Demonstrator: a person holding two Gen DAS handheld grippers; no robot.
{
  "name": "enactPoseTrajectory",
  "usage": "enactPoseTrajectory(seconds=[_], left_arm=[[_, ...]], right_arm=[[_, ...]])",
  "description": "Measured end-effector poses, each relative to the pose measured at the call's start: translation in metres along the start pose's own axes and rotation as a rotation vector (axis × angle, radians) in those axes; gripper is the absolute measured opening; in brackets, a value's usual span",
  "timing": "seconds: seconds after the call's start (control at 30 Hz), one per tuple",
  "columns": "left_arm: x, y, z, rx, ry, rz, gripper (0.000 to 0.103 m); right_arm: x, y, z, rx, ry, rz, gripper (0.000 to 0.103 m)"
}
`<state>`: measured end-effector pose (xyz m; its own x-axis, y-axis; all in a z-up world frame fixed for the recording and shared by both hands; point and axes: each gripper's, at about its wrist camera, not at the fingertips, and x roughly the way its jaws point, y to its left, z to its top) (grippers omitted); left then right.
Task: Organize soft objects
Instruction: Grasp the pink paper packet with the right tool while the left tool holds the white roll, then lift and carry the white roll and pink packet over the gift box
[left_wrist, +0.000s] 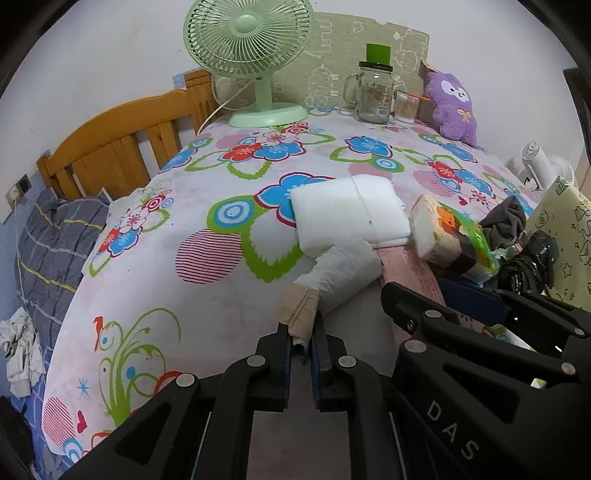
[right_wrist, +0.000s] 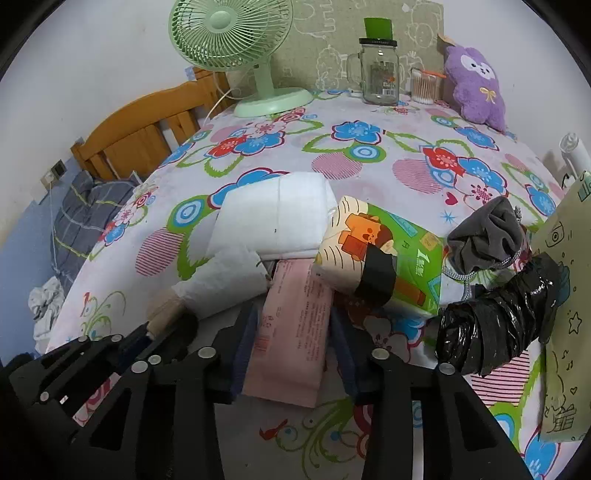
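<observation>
Looking first along the left gripper (left_wrist: 300, 341), we see its jaws pinched nearly together on the beige end of a rolled white soft item (left_wrist: 341, 271), which lies near us on the floral cloth (left_wrist: 207, 184) and reaches away toward the folded white pad (left_wrist: 351, 210). That grip looks firm, so our advice for this hand is to hold steady and not drag the roll while the other hand works. Just right of it the right gripper's black frame crowds in, and beyond that sits the printed tissue pack (left_wrist: 452, 236), tilted against the pile.

Turning to the right wrist view, we find the right gripper (right_wrist: 291, 325) straddling the pink pack (right_wrist: 291, 325), one finger on each long side. No earlier picture is ours to compare, so we say only how the jaws stand: narrowed to about the pack's width, the pads at or just against its sides. Whether they press yet we cannot tell for sure, though contact looks likely. The pack's far end is tucked under the tissue pack (right_wrist: 388, 258) and touches the white pad (right_wrist: 273, 218). We judge the step to be gripping this pack; doing it well means squeezing squarely across its middle, then drawing it toward us before lifting, so the tissue pack and the black wrapped bundle (right_wrist: 495, 328) stay put.
</observation>
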<state>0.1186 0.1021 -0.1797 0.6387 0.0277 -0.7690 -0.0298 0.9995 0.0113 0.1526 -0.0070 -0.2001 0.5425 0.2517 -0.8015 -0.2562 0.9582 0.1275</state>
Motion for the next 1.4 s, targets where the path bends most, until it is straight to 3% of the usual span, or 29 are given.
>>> enactPoseTrajectory(seconds=[0.53,1.4], left_arm=[[-0.016,-0.020,-0.006,0.016,0.001,-0.037,0.006],[-0.094,-0.056,0.017,0.049,-0.143,-0.031,0.006]], right_arm=[[-0.024,-0.015,-0.012,0.015,-0.016,-0.023,0.041],[-0.117,-0.031,-0.003,0.010,-0.182,-0.022,0.040]])
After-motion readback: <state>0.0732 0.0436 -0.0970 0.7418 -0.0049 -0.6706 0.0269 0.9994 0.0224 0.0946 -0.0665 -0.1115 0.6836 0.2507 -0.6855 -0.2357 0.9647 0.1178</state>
